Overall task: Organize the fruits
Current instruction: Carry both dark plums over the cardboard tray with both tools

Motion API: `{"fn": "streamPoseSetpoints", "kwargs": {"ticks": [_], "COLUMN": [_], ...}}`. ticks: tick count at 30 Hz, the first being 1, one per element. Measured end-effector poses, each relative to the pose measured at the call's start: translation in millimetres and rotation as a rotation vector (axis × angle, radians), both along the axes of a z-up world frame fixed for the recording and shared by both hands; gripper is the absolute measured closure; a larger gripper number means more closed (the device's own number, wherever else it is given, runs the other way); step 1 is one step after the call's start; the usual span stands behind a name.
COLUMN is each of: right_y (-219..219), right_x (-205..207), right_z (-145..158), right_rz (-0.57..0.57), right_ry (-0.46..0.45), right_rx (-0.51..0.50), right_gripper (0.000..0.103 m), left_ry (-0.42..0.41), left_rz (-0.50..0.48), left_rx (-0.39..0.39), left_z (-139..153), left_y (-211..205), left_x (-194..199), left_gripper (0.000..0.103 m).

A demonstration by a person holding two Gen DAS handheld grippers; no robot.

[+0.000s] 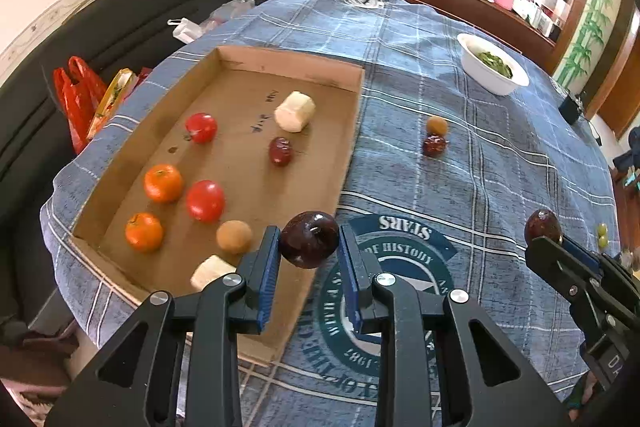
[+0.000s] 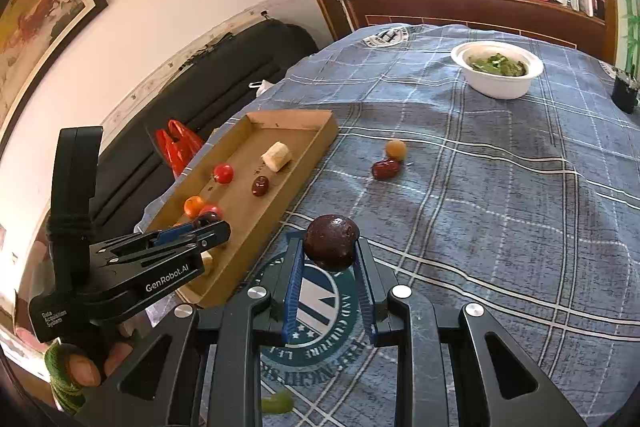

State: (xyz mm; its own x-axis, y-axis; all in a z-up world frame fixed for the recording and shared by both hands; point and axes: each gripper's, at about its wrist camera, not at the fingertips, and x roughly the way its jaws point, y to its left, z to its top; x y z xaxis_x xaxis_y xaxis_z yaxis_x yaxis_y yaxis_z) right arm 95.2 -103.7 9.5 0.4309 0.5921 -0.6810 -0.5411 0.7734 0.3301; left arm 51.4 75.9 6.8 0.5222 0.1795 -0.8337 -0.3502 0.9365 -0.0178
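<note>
currently the table (image 1: 500, 163) is covered by a blue plaid cloth (image 2: 480, 227) with a round printed emblem (image 1: 400, 267) near its close edge. a shallow cardboard tray (image 1: 288, 67) lies on the cloth's left part, beside a dark sofa (image 1: 140, 7). a white bowl (image 1: 496, 71) holding green leaves stands well apart from the tray, toward the far right.

left gripper (image 1: 309, 247): jaws clamped on a dark red plum (image 1: 309, 239), held above the tray's near right edge. right gripper (image 2: 330, 255): jaws clamped on a second dark plum (image 2: 330, 241), held above the cloth just right of the tray.

tray contents: two white peeled banana pieces, one far (image 1: 295, 111) and one at the near wall (image 1: 210, 271); two red tomatoes (image 1: 205, 200) (image 1: 201, 127); two mandarins (image 1: 163, 183) (image 1: 144, 231); a brown round fruit (image 1: 234, 236); a red jujube (image 1: 280, 151).

loose on the cloth between tray and bowl: a second red jujube (image 1: 434, 145), touching a small tan round fruit (image 1: 436, 125). two green grapes (image 1: 602, 235) lie at the right edge, near the right gripper.
</note>
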Motion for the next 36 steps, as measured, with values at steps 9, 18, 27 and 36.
{"fn": "streamPoseSetpoints", "kwargs": {"ticks": [9,18,27,36], "right_y": [19.5,40.2,61.7,80.8], "right_x": [-2.1,-0.1,13.3,26.6], "right_z": [-0.4,0.8,5.5,-0.5], "right_rz": [0.036,0.071,0.097,0.118], "right_ry": [-0.001,-0.005,-0.016,0.002], "right_rx": [-0.008,-0.014,-0.014,-0.02], "right_gripper": [0.078,0.078,0.078,0.078], "left_ry": [-0.011,-0.008,-0.008,-0.004], "left_rz": [0.023,0.041,0.084,0.111], "left_rx": [0.003,-0.004,-0.006,-0.018], "left_z": [1.7,0.8,2.4,1.2], "left_y": [13.4,28.1,52.9,74.6], "left_x": [-8.6,-8.3,-2.9,0.4], "left_gripper": [0.077,0.077,0.077,0.077]}}
